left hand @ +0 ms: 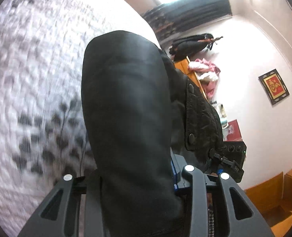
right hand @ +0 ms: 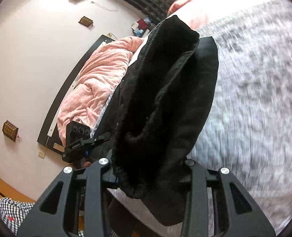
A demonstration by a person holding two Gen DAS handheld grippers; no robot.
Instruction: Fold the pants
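Note:
Black pants hang between both grippers above a bed with a grey-and-white patterned cover. My left gripper is shut on a smooth leg of the pants; the cloth covers its fingertips. My right gripper is shut on the fleecy waistband end of the pants, which drapes over the jaws. The right gripper's body with its phone mount shows in the left wrist view, and the left one's mount shows in the right wrist view. The bed cover lies under the pants.
A pink blanket lies at the head of the bed by a dark headboard. Pink clothes and a dark bag sit by a wooden shelf. A checked cloth lies low at the left. Pale walls surround the bed.

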